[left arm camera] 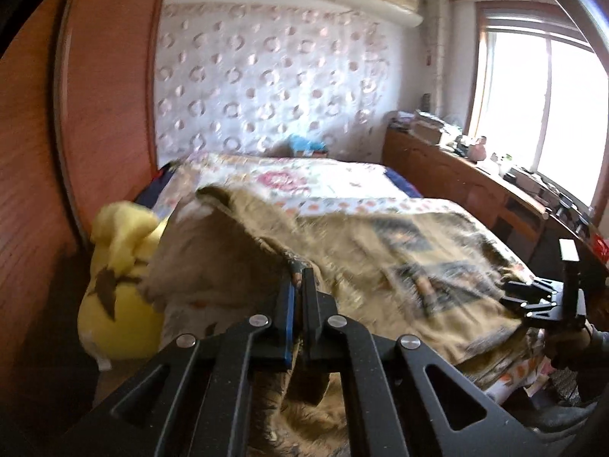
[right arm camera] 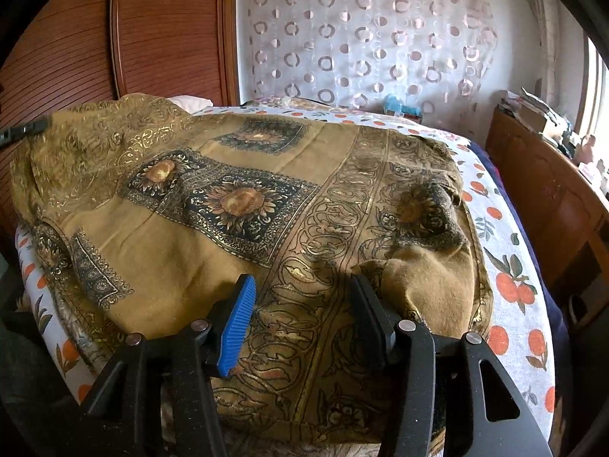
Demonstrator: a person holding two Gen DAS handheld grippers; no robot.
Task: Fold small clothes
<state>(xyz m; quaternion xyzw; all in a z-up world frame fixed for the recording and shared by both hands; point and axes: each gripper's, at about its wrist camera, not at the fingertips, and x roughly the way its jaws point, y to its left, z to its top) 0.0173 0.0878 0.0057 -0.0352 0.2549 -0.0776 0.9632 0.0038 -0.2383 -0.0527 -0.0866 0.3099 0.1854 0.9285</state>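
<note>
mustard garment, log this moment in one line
left gripper shut on mustard garment, edge lifted | right gripper open above garment | bed

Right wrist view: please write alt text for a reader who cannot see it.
The open right gripper hovers over an olive-gold patterned garment spread on a bed with an orange-print sheet, its fingers apart and holding nothing. A circle-patterned curtain hangs behind.

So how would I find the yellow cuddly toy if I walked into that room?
Find the bed with the orange-fruit sheet, then go to the side nearest the big reddish wooden wardrobe. The toy sits there, beside the brown patterned cloth that the left tongs pinch. It is the only bright yellow thing, soft, with a dark brown mark.
</note>
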